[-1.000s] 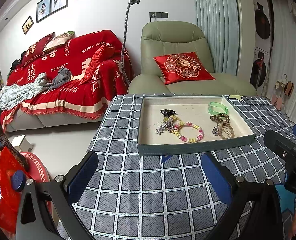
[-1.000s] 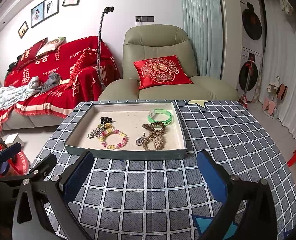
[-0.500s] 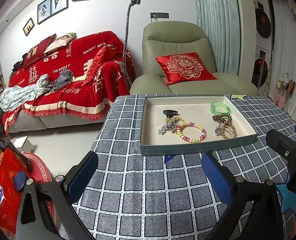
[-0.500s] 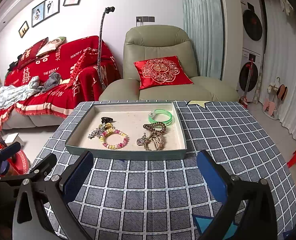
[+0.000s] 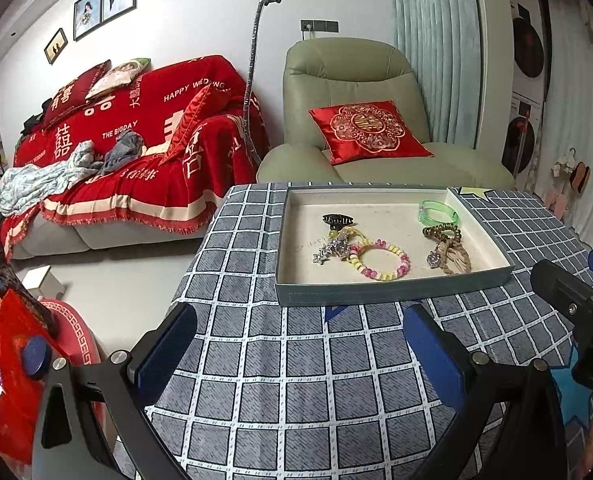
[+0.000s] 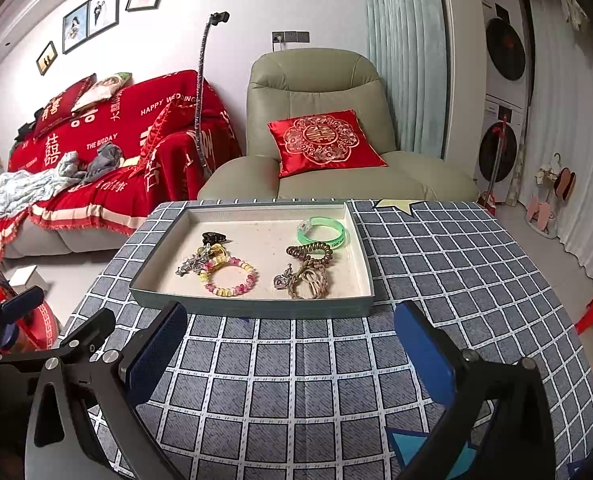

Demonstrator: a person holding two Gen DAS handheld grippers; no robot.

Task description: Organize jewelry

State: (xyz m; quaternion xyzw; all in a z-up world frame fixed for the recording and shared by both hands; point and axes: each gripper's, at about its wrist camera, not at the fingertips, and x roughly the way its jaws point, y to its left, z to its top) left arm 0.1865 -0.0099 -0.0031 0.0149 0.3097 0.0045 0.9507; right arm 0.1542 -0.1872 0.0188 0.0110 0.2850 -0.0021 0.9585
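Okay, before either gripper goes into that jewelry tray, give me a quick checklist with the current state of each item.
1. Left hand-held gripper open and empty: ok, fingers wide apart, nothing between them.
2. Right hand-held gripper open and empty: ok, same.
3. Path to the tray free: ok, only bare checked cloth lies between the grippers and the near wall.
4. Green bangle separate from the rest: cannot tell, it sits close against the brown coil tie.
5. Beaded bracelet free to lift: not ok, it lies tangled with the star charm and yellow piece.
6. Black hair clip reachable: ok, it lies uncovered behind that cluster.
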